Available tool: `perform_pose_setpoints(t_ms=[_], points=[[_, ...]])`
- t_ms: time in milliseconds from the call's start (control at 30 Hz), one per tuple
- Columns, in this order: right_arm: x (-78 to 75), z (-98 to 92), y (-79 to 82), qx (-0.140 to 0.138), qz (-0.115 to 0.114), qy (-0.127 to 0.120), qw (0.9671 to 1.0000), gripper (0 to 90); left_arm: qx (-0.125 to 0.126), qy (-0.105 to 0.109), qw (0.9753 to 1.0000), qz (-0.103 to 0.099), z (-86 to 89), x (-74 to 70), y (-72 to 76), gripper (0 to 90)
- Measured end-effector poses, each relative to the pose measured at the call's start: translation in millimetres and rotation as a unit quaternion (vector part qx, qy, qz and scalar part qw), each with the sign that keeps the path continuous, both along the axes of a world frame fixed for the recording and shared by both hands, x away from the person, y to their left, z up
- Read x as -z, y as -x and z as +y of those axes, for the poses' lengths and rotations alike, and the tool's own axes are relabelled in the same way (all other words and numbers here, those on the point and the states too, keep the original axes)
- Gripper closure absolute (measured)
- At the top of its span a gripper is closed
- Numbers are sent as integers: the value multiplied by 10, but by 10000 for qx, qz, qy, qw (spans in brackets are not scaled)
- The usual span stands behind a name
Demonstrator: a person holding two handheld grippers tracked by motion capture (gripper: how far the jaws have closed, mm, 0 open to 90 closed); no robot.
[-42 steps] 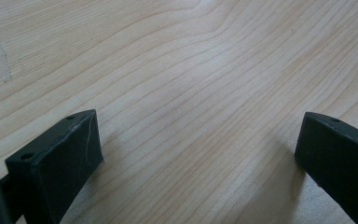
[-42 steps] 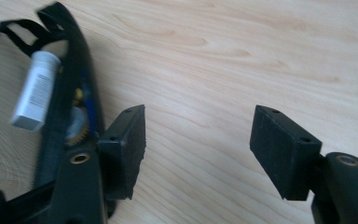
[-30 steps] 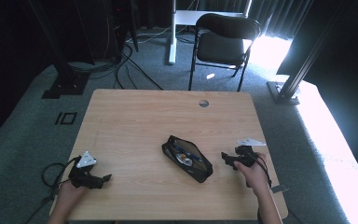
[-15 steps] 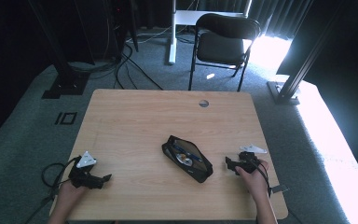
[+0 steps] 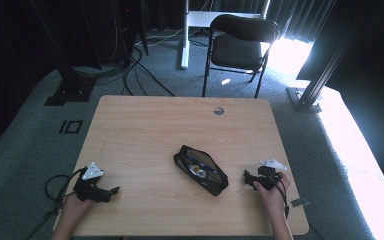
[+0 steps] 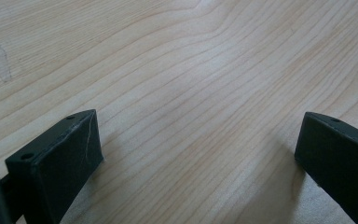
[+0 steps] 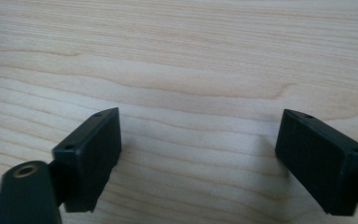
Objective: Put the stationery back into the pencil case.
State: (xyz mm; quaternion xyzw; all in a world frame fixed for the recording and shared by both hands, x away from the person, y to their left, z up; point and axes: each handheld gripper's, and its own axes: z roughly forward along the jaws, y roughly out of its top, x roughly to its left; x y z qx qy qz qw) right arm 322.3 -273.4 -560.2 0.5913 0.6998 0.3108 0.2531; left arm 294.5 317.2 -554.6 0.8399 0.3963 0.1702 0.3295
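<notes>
Both claws rest low on the surface (image 5: 145, 130) with nothing in them: the left claw (image 5: 111, 192) sits at the lower left of the high view, its jaws spread wide over bare wood in the left gripper view, and the right claw (image 5: 246, 181) sits at the lower right, jaws likewise well apart in the right gripper view. The thing in hand looks to be the black pouch (image 5: 201, 170), which lies a little right of centre in the lower half of the frame, set on a slant, its zip open and a pen and some round shiny item visible inside; what that item is cannot be told. The right claw is near the pouch's lower end but apart from it; the left claw is well apart. By my reading, this is the approach step, with no grasp made yet. The next move probably calls for the right claw to travel left to the pouch's rim and close on the soft edge, while the left comes across to steady the other end. The surface is pale wood with a round cable hole (image 5: 218, 110) near its far edge. Beyond it, at the top of the frame, stand a black chair (image 5: 240, 42) on grey carpet, loose cables at the upper left, and dark curtains with bright daylight at the right.
</notes>
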Motion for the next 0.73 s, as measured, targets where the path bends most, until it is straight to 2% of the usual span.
perform_pose_setpoints(t_ms=[733], points=[[4, 14, 18, 30, 16, -2, 10000, 116, -1, 2, 10000, 0, 0, 0, 0, 7]])
